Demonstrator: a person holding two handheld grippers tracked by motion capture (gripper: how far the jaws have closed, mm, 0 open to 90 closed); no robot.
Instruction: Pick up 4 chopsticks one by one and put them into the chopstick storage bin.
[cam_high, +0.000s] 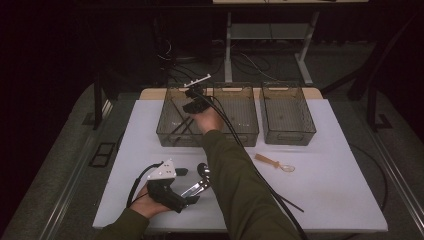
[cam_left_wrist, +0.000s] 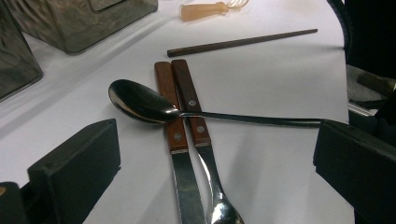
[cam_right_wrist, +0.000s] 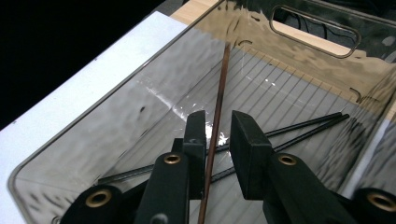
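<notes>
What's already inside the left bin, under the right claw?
In the left bin, two dark chopsticks lie on the ribbed floor. A brown chopstick stands between the right claw's slightly parted jaws, reaching toward the far wall. The claw covers the bin's near floor.

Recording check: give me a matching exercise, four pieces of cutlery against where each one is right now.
1 brown chopstick
2 black chopsticks
3 dark spoon
4 amber-handled spoon

A flat on the floor of the bin
B across two wooden handles
C between the jaws of the right gripper
D on the white table, touching nothing

Pairs: 1-C, 2-A, 3-B, 4-D
</notes>
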